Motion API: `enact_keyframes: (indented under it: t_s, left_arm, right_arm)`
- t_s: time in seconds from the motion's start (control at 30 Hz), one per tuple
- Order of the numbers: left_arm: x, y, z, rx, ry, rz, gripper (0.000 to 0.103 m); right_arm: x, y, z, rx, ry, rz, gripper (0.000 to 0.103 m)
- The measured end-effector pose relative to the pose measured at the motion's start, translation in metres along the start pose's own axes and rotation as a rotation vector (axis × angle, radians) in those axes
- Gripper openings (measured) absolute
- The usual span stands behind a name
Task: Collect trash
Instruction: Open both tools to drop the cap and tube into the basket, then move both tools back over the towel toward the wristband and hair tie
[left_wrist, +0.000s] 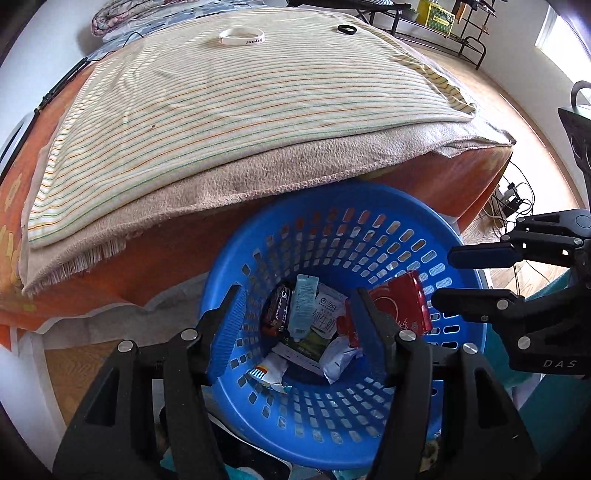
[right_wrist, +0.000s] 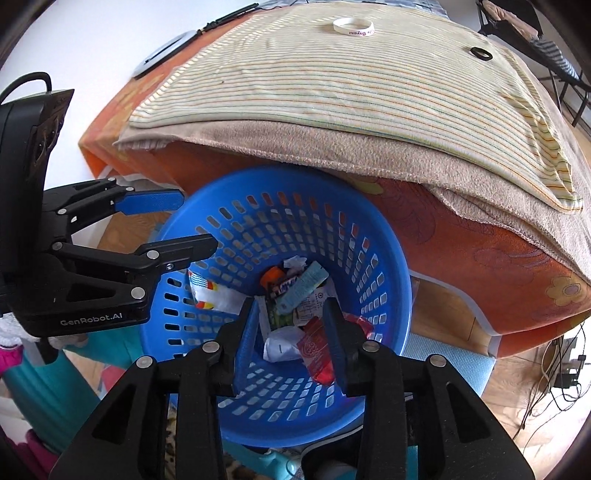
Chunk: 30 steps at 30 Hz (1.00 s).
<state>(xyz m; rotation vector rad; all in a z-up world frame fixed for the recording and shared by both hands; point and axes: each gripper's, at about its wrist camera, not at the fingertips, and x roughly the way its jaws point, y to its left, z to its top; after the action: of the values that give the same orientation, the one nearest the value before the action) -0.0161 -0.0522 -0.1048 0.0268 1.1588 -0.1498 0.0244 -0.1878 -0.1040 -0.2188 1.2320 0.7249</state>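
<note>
A blue perforated basket (left_wrist: 258, 406) (right_wrist: 391, 280) stands on the floor against the bed. It holds several wrappers: a red packet (left_wrist: 400, 299) (right_wrist: 317, 350), a teal packet (left_wrist: 304, 308) (right_wrist: 303, 286), white wrappers (left_wrist: 338, 360) (right_wrist: 282, 343). My left gripper (left_wrist: 297, 301) (right_wrist: 199, 221) hovers over the basket's left side, open and empty. My right gripper (right_wrist: 291, 315) (left_wrist: 441, 275) hovers over the basket's right side, open, with nothing between its fingers; the red packet lies loose below it.
The bed (left_wrist: 472, 184) carries a striped cloth (left_wrist: 240, 107) (right_wrist: 351, 85) over a beige blanket (left_wrist: 295, 166). A white wristband (left_wrist: 242, 37) (right_wrist: 353, 27) and a black ring (left_wrist: 346, 29) (right_wrist: 481, 53) lie on the cloth. Cables (right_wrist: 557, 373) lie on the floor at right.
</note>
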Motion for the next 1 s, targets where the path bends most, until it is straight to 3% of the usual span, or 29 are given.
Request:
enact_keyframes:
  t_s: [0.07, 0.17, 0.33, 0.8, 1.0]
  left_arm:
    - [0.001, 0.0, 0.0, 0.0, 0.002, 0.002, 0.062]
    - [0.0, 0.0, 0.0, 0.001, -0.002, 0.008, 0.07]
    - [0.001, 0.003, 0.002, -0.009, -0.001, 0.014, 0.071]
    - [0.003, 0.008, 0.015, -0.024, 0.0, 0.001, 0.077]
    - [0.0, 0.011, 0.023, -0.034, -0.014, 0.005, 0.078]
  right_arm:
    - [0.001, 0.0, 0.0, 0.001, 0.005, -0.007, 0.037]
    - [0.0, 0.0, 0.0, 0.003, 0.006, -0.011, 0.05]
    - [-0.002, -0.001, 0.0, 0.005, -0.004, -0.038, 0.062]
    - [-0.007, -0.013, 0.007, 0.042, -0.021, -0.101, 0.064]
    - [-0.016, -0.019, 0.013, 0.06, -0.051, -0.136, 0.07]
